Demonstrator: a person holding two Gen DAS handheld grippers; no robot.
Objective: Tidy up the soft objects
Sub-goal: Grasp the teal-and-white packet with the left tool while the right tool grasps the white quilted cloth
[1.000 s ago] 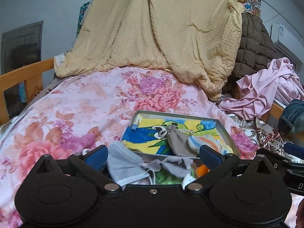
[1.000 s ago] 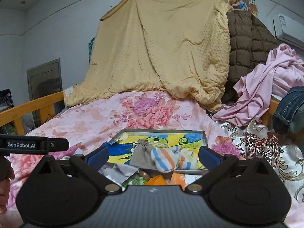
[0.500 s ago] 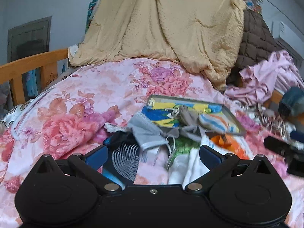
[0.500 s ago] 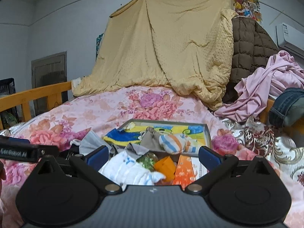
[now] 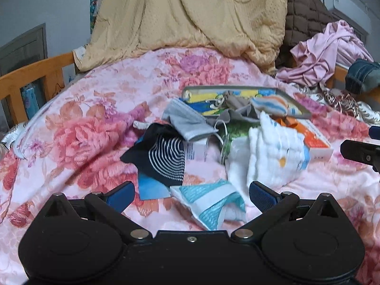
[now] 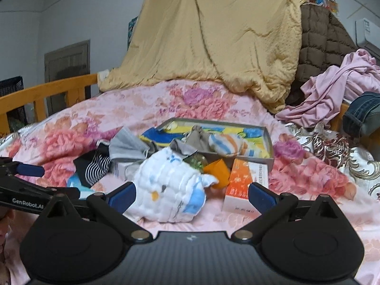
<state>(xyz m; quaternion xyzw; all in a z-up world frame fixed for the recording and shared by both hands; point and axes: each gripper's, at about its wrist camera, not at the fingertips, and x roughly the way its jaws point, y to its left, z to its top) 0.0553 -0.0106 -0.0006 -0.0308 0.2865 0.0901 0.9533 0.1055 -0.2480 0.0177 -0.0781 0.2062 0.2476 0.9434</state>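
A shallow grey box (image 5: 295,104) with a yellow-blue lining lies on the floral bed; it holds a striped sock (image 5: 270,104) and a taupe pouch (image 5: 234,101). In front lie a grey face mask (image 5: 187,121), a navy striped sock (image 5: 166,156), a white quilted cloth (image 5: 275,152) and a teal-white cloth (image 5: 211,201). My left gripper (image 5: 191,193) is open and empty, just above the teal-white cloth. My right gripper (image 6: 191,193) is open and empty, with the white quilted cloth (image 6: 171,190) between its fingers, untouched. The box (image 6: 268,140) lies beyond.
An orange-white carton (image 6: 242,185) and an orange packet (image 6: 217,169) lie right of the white cloth. A yellow quilt (image 6: 213,42) hangs at the back. Pink clothes (image 6: 337,87) and jeans (image 6: 363,114) pile at the right. A wooden bed rail (image 5: 35,71) runs on the left.
Both grippers have pulled back toward me from the box, so more of the loose pile shows in front. Both stay open.
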